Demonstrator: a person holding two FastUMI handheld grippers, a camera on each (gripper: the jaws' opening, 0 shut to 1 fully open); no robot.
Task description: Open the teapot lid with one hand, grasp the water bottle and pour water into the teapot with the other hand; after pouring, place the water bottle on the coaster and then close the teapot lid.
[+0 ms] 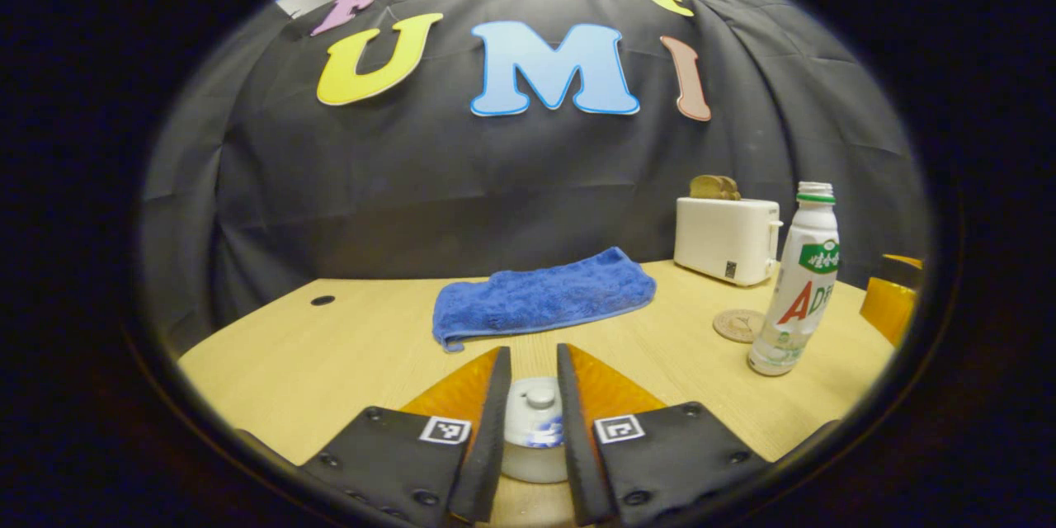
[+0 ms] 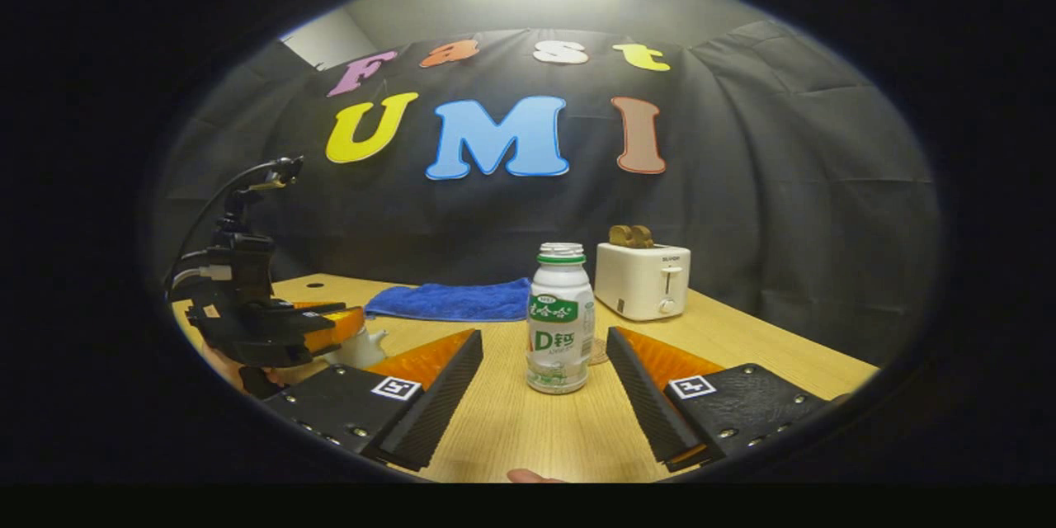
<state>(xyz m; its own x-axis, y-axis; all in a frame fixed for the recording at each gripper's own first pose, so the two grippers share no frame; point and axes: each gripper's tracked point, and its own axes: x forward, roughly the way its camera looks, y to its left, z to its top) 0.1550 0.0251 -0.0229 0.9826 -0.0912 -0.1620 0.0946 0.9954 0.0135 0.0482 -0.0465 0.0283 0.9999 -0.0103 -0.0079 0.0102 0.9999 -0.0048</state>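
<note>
Water bottle point(image 2: 560, 318) on wooden table point(image 2: 536, 429)

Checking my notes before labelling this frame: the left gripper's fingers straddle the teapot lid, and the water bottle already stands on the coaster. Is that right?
Not quite. In the left gripper view the water bottle stands on the bare table, beside the coaster, not on it. The left gripper does straddle the teapot lid.
</note>
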